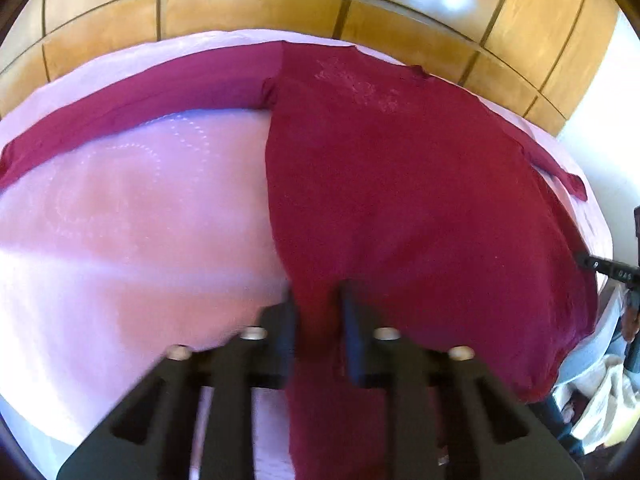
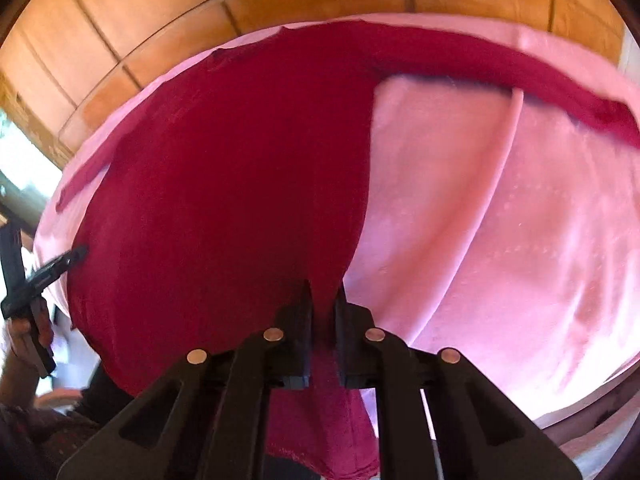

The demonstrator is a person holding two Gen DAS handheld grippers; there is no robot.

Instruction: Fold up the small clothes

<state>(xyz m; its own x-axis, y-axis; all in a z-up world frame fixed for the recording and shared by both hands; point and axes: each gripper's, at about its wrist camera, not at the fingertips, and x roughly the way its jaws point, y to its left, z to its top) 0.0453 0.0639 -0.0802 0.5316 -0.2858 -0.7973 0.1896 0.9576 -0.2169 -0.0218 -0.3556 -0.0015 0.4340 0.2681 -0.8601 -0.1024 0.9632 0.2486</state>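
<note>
A maroon long-sleeved shirt (image 1: 400, 200) lies flat on a pink bedsheet (image 1: 120, 220). In the left wrist view one sleeve (image 1: 140, 96) stretches out to the left. My left gripper (image 1: 318, 296) is shut on the shirt's near hem, with a strip of cloth running between its fingers. The right gripper (image 1: 600, 266) shows at the shirt's right edge. In the right wrist view the shirt (image 2: 240, 180) fills the middle and a sleeve (image 2: 520, 76) runs right. My right gripper (image 2: 325, 292) is shut on the near hem. The left gripper (image 2: 76, 256) touches the shirt's left edge.
A panelled wooden wall (image 1: 280, 8) stands behind the bed. The sheet's edge drops off at the right, where bags and papers (image 1: 600, 400) lie below. A person's hand (image 2: 16, 332) holds the other gripper's handle. A crease (image 2: 512, 128) runs down the bare sheet.
</note>
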